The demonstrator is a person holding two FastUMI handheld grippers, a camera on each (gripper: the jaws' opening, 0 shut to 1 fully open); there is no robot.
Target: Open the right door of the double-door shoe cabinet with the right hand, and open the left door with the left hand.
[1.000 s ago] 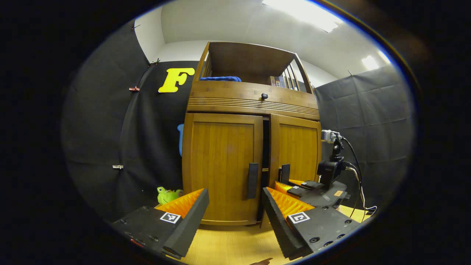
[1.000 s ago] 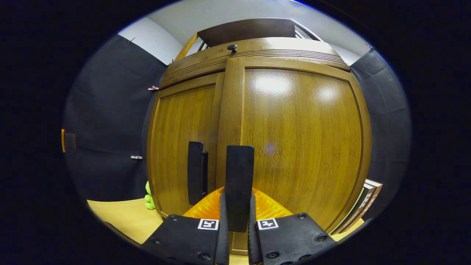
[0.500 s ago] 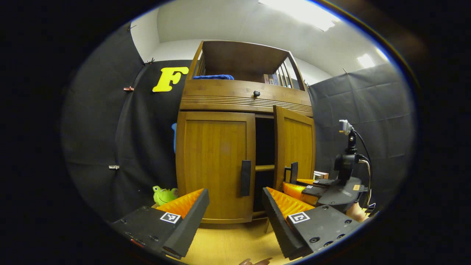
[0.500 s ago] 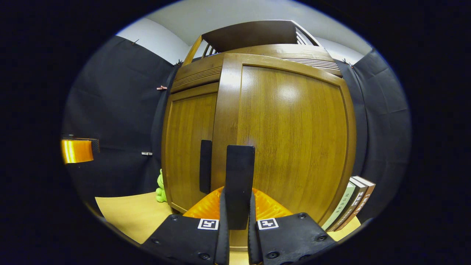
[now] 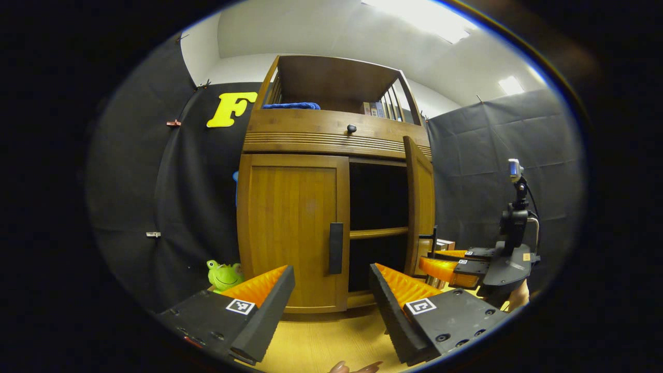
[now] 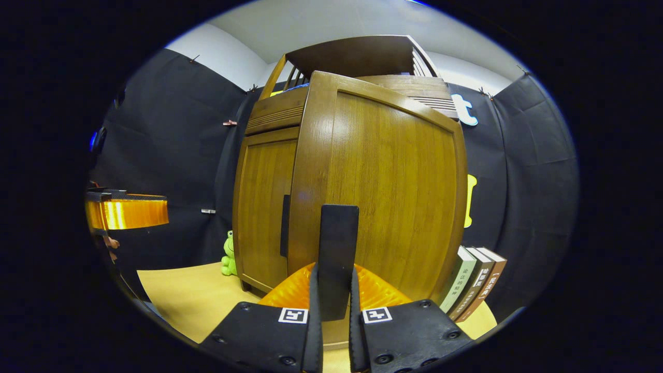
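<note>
The cabinet (image 5: pixel 331 140) is seen at frame centre on the tabletop (image 5: pixel 316 344). Its right door (image 6: pixel 383 191) is swung wide, its handle (image 6: pixel 337 248) clamped between the right tongs (image 6: pixel 334 311). The left door (image 5: pixel 290 228) is seen closed, with the left tongs (image 5: pixel 331 305) spread apart before it. A frog toy (image 5: pixel 224 274) sits at lower left.

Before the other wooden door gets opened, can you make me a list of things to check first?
1. Right wooden cabinet door swung open: ok.
2. Right gripper clamped on that door's dark bar handle: ok.
3. Left wooden door shut: ok, that is the one to open.
4. Left gripper open, short of the left door's dark handle: ok.
5. Green frog toy beside the cabinet, in the swing path: cannot tell.
</note>
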